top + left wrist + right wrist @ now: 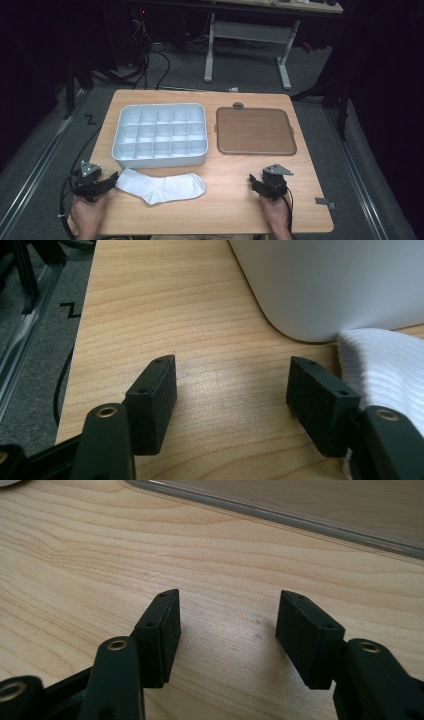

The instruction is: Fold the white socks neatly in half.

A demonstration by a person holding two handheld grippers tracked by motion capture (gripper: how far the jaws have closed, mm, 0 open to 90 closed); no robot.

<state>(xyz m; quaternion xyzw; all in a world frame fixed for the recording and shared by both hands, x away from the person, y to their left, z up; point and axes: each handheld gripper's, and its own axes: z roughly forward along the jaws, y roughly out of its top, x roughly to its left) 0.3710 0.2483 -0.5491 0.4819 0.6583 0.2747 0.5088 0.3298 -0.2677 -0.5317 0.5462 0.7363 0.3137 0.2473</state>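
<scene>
- A white divided tray (pixel 160 134) sits on the wooden worktop (pixel 225 200); every place below is given relative to it.
- A white sock (pixel 162 187) lies flat just in front of the tray's near wall, its cuff end towards the left claw.
- A brown flat tray (pixel 255 131) lies just beside the divided tray, on its right, apart from it.
- The left claw (pixel 111 179) is in front of the tray's near left corner. Its jaws are spread wide with bare wood between them; one jaw is right beside the sock's cuff (pixel 385 370).
- The right claw (pixel 255 182) is well to the right and in front of the tray, jaws spread, nothing between them.
- A hand grips each claw at the worktop's near edge.
</scene>
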